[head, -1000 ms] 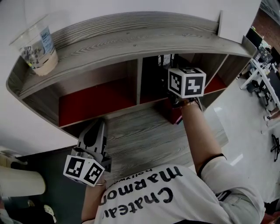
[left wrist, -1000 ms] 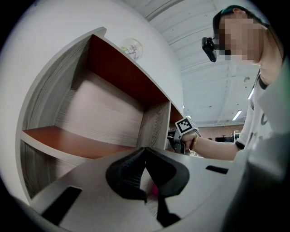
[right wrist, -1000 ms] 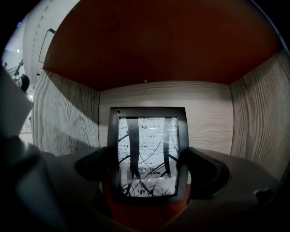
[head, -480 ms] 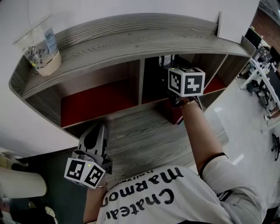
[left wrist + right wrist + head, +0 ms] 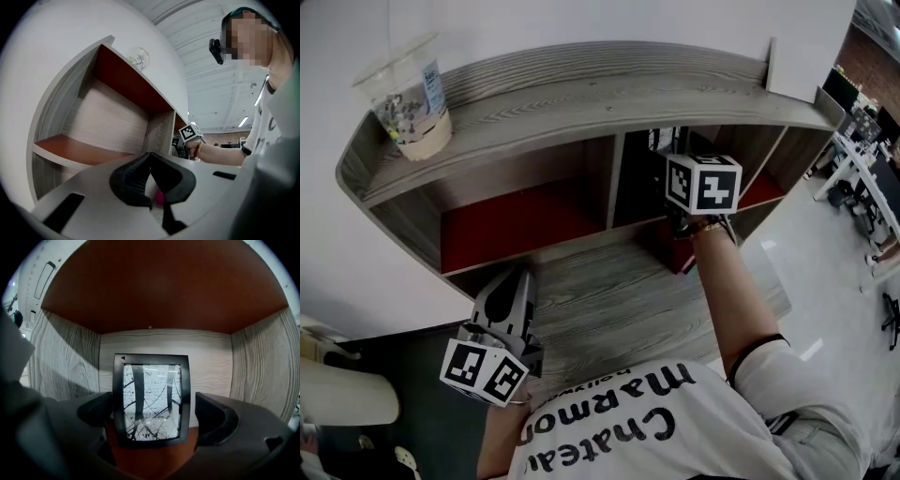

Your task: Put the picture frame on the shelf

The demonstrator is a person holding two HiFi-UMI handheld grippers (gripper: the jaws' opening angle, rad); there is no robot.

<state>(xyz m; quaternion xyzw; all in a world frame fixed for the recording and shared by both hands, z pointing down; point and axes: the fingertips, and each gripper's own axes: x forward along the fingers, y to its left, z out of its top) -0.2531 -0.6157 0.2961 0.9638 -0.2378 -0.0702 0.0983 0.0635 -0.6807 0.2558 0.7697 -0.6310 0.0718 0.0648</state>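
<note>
The black picture frame [image 5: 152, 399] with a black-and-white print stands upright on the red floor of the shelf's middle compartment [image 5: 164, 348], close to the back wall. My right gripper [image 5: 154, 412] is open, one jaw on each side of the frame, with a small gap at the right jaw. In the head view the right gripper [image 5: 679, 193] reaches into that compartment, and only the frame's top [image 5: 662, 139] shows behind the marker cube. My left gripper [image 5: 510, 286] hangs low in front of the shelf's left side, its jaws [image 5: 151, 161] shut on nothing.
The grey wood shelf unit [image 5: 581, 89] has a left compartment with a red floor [image 5: 511, 216] and a lower wooden board [image 5: 609, 291]. A plastic cup [image 5: 411, 98] stands on the top at the left. A white panel [image 5: 795, 66] leans at the top right.
The head view has shifted, so the shelf sits a little further right and lower in the picture. Both grippers keep their places relative to the shelf.
</note>
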